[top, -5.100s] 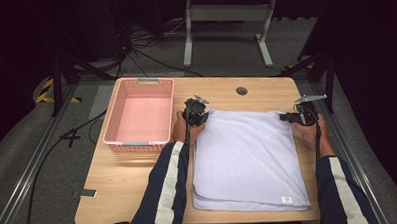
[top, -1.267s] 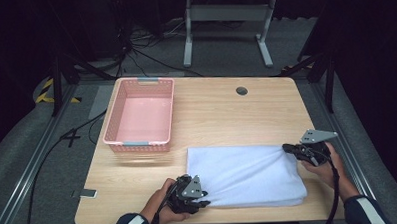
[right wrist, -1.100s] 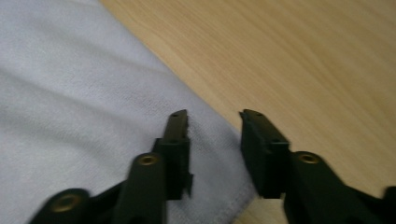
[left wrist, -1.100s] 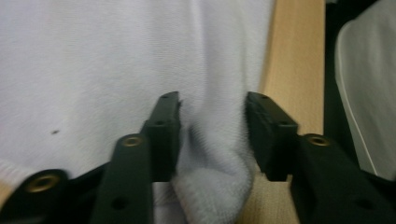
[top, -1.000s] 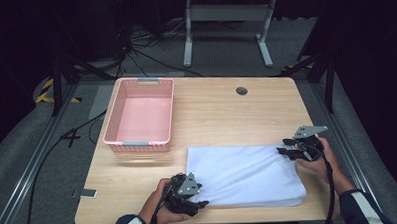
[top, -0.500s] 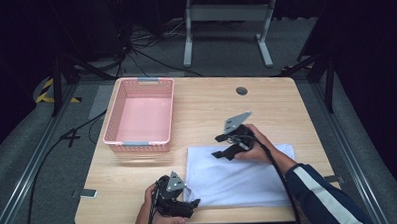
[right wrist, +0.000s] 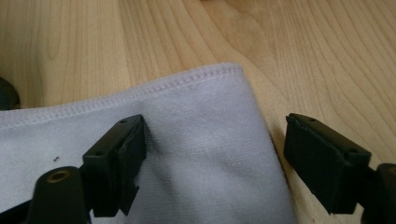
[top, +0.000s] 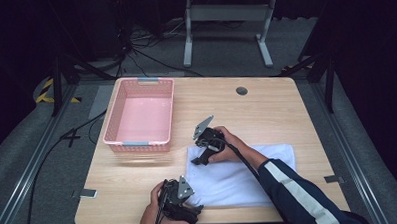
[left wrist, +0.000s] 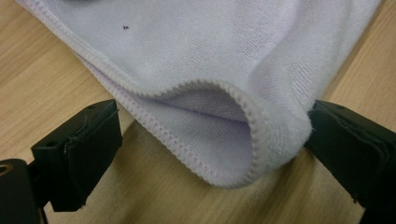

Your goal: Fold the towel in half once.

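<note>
A pale lavender towel [top: 239, 178] lies folded on the wooden table [top: 266, 114], near its front edge. My left gripper [top: 195, 208] sits at the towel's near left corner. In the left gripper view the hemmed corner [left wrist: 219, 140] lies loose between the jaws of the left gripper [left wrist: 212, 135], which have just been opening and stand open. My right gripper [top: 200, 159] is at the towel's far left corner. In the right gripper view the jaws of the right gripper [right wrist: 217, 140] have just been opening too. They straddle that corner [right wrist: 205, 116], one over cloth, one over wood, without pressing it.
A pink plastic basket [top: 137, 143] stands at the table's back left, apart from the towel. A round cable hole [top: 242, 90] is near the far edge. Bare wood lies right of the basket. Cables and a metal stand [top: 223, 21] are on the floor beyond.
The right hand has swept from the towel's right edge across to its far left corner, and its jaws have spread. The left gripper stays put and has let the near corner go.
</note>
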`<state>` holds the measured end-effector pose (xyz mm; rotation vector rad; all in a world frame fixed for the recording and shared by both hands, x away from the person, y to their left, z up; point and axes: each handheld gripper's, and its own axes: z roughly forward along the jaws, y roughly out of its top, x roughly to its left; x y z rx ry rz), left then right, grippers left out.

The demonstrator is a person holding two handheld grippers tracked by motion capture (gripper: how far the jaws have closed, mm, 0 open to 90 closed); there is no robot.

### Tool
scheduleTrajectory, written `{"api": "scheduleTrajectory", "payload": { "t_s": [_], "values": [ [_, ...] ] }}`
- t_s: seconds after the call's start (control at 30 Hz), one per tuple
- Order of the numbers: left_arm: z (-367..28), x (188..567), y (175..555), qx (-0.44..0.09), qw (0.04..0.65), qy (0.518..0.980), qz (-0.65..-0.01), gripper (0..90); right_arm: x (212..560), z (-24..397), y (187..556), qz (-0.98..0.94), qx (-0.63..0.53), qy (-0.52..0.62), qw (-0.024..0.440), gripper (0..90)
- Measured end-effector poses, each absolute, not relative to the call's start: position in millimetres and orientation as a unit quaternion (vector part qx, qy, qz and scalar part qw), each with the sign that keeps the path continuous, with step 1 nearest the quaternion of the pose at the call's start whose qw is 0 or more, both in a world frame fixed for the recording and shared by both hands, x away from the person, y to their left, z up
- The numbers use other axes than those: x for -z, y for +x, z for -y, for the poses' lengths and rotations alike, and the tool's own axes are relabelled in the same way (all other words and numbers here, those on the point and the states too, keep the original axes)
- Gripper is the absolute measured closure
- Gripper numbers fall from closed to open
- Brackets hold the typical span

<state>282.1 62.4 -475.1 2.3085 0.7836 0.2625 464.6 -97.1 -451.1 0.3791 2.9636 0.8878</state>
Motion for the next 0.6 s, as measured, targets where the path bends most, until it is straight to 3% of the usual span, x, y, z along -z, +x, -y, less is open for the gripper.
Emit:
{"api": "scheduleTrajectory", "payload": {
  "t_s": [0.03, 0.1, 0.23, 0.33, 0.37, 0.53, 0.6],
  "values": [
    [-61, 476, 284, -0.104, 0.343, 0.884, -0.301, 4.2, 451, 97, 465, -0.951, -0.285, 0.12, 0.01, 22.0],
    [-59, 476, 287, -0.106, 0.344, 0.883, -0.301, 4.2, 449, 96, 463, -0.953, -0.288, 0.096, 0.001, 40.0],
    [-55, 475, 293, -0.109, 0.347, 0.878, -0.309, 6.5, 446, 94, 459, -0.957, -0.279, 0.081, -0.022, 58.7],
    [-55, 472, 298, -0.114, 0.352, 0.877, -0.306, 19.4, 445, 92, 457, -0.959, -0.272, 0.079, -0.025, 69.0],
    [-55, 472, 299, -0.114, 0.358, 0.875, -0.307, 27.3, 444, 92, 456, -0.959, -0.27, 0.078, -0.03, 70.7],
    [-64, 468, 300, -0.113, 0.355, 0.88, -0.296, 57.6, 443, 90, 455, -0.959, -0.273, 0.077, -0.016, 75.8],
    [-66, 468, 300, -0.112, 0.351, 0.881, -0.297, 64.1, 442, 90, 454, -0.958, -0.276, 0.078, -0.01, 76.7]
  ]
}}
